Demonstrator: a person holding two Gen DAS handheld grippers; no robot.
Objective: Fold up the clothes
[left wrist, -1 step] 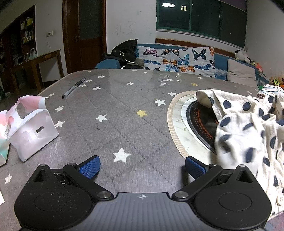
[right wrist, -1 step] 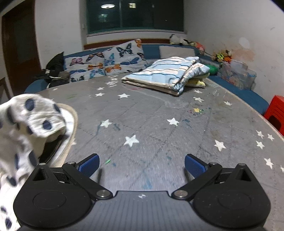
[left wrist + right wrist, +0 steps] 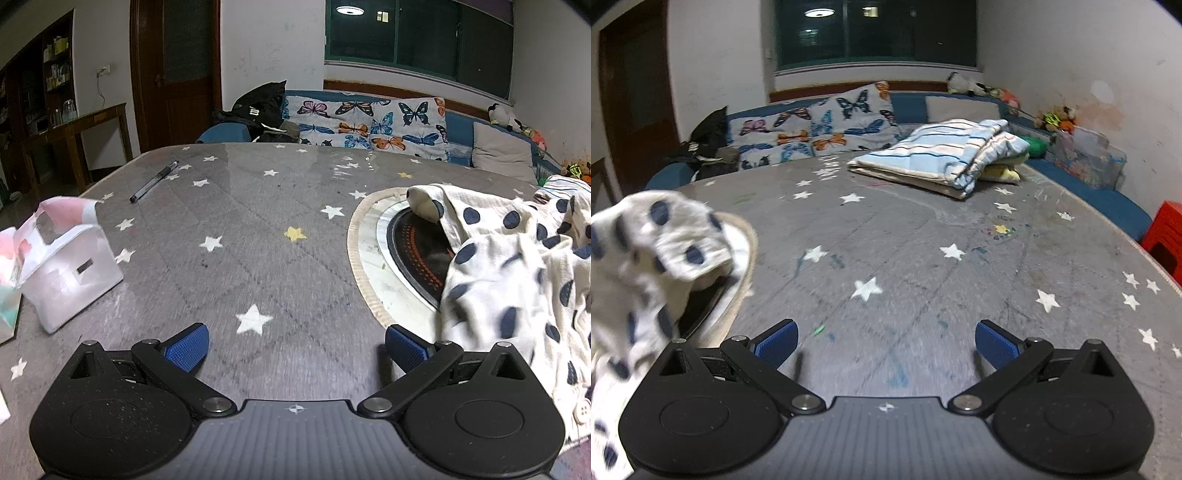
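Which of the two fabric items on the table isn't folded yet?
The polka-dot garment, crumpled over the round inset; the striped blanket at the far edge lies folded.

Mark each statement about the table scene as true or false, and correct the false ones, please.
1. Both grippers, left and right, hold their jaws open and empty. True.
2. The polka-dot garment lies neatly folded. False: it is crumpled, partly over the round cooktop.
3. A pen lies on the star-patterned tablecloth. True.
4. The striped blanket hangs off the sofa. False: it rests folded on the table's far side.
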